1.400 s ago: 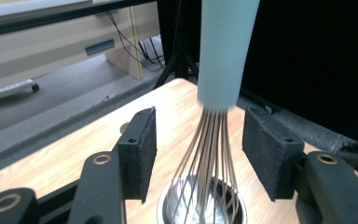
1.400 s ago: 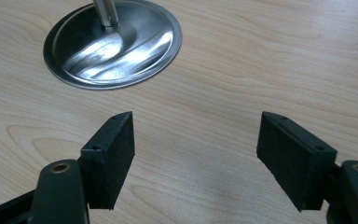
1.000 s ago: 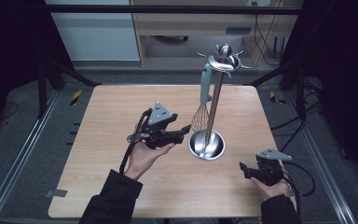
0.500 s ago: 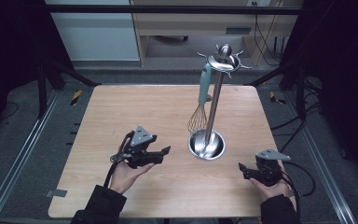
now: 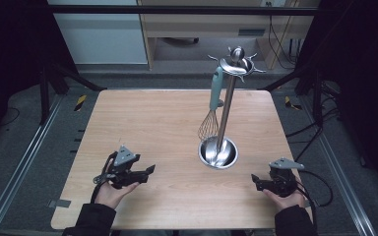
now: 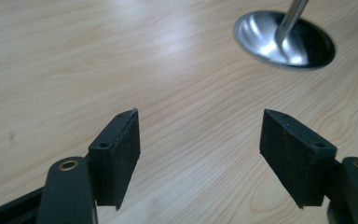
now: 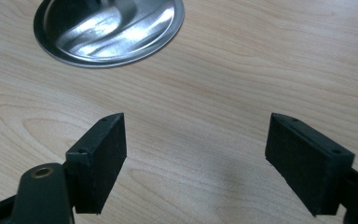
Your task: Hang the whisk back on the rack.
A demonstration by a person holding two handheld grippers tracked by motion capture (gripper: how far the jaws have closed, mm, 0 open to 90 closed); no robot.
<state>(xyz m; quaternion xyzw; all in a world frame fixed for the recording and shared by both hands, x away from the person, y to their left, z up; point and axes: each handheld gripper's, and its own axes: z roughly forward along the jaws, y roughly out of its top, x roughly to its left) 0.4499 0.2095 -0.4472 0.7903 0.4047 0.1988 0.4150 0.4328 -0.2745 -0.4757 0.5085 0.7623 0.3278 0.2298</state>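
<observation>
High view: I see my left hand-held gripper (image 5: 150, 169) low over the desk (image 5: 167, 123), jaws spread with nothing between them; they have just been opening. My right hand-held gripper (image 5: 254, 182) is spread and empty too, also just opened. The whisk (image 5: 211, 115) hangs on the stand (image 5: 218, 152), ahead of both, between them.

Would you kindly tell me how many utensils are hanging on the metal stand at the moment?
1: a teal-handled whisk hangs from the stand on its left side, wires down above the round base. The other hooks look bare.
</observation>
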